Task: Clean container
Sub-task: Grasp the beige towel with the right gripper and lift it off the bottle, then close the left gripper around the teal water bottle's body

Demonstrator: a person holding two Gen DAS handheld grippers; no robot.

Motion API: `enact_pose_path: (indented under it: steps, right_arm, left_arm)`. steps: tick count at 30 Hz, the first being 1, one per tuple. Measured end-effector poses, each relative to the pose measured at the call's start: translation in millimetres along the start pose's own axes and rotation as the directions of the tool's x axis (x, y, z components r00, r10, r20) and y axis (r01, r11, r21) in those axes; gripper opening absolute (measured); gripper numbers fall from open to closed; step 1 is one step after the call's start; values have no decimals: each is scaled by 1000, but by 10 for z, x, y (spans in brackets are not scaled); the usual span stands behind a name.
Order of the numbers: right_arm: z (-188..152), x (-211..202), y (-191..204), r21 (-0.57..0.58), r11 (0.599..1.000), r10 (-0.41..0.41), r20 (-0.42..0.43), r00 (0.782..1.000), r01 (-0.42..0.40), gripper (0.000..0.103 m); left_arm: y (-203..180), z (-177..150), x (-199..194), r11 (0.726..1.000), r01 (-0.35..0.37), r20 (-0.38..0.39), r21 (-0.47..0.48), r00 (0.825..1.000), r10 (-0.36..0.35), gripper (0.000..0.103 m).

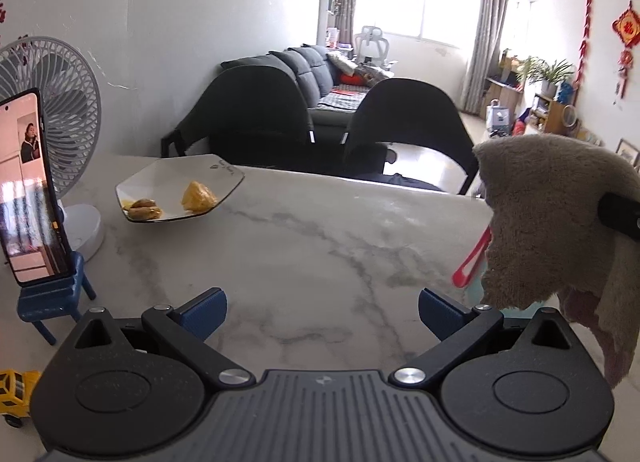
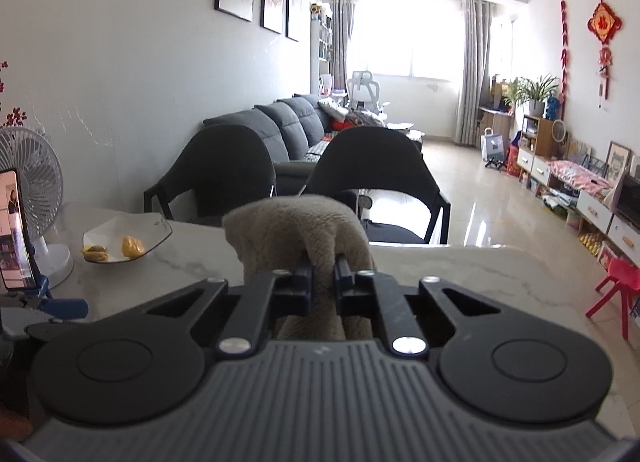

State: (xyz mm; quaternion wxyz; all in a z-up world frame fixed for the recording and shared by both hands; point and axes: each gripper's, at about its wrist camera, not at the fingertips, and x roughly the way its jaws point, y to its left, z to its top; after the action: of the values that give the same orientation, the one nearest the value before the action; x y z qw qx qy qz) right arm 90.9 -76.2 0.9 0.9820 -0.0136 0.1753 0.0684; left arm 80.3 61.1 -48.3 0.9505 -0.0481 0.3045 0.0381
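Marble tabletop [image 1: 304,246] fills both views, and on its far left sits the container [image 1: 176,192], a shallow angular white dish holding yellow food scraps. Well apart from it, the right gripper [image 2: 323,274] is clamped on a beige cloth [image 2: 296,234], bunched forward past the fingers, likely so its pile meets the dish. The left gripper [image 1: 322,312] hovers with jaws spread wide over bare marble, holding nothing, perhaps ready to steady the dish. Beside the dish stand a fan [image 1: 60,102] and a propped phone [image 1: 28,186].
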Motion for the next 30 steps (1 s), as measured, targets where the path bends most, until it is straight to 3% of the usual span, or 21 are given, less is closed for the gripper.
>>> enact_pose_path:
  steps: [6,11,15,19,28,30]
  right_arm:
    - [108,-94,6,-12,1000,19,30,999,-18,9]
    - [180,-69,3,-19,998,65,43,997,-65,9]
    - [238,-49,1,-25,995,103,53,993,-101,9]
    - [250,-110,-7,-14,991,131,64,989,-131,9]
    - [307,-315,-216,19,1000,13,135,991,-16,9]
    - [293,-334,-281,28,1000,-12,137,990,9,9]
  left_arm:
    - [-42,1,-60,998,42,13,44,999,-42,102]
    - [-92,10,-214,990,91,79,110,992,-100,102]
    - [-69,14,-388,965,210,147,158,961,-234,102]
    - [-54,3,-498,949,267,179,169,938,-296,102]
    - [-214,39,-421,904,345,204,254,894,-398,100]
    - [-262,43,-327,885,388,201,257,874,-442,100]
